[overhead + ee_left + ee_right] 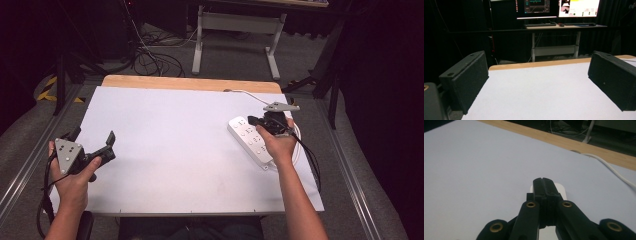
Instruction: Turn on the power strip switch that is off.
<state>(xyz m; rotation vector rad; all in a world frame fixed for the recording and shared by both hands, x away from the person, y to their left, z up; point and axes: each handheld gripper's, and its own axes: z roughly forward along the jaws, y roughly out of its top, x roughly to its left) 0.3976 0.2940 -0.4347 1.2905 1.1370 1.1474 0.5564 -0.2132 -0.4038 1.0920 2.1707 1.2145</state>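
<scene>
A white rectangular plastic power strip (pixel 250 138) lies at about 3 o'clock on the white-topped table (pixel 170 150), its white cable (pixel 245 92) running off toward 12. The right claw (pixel 252 120) hangs over the strip's far end with jaws pressed together, pinching nothing. The left claw (pixel 92 140), at 8 o'clock, stands spread wide and empty above bare table.

Desk (pixel 554 27) with monitors (pixel 579 7) beyond table (pixel 175 150)

Power strip (pixel 250 139) on the table's (pixel 165 150) right side, under the right gripper (pixel 252 120).
</scene>
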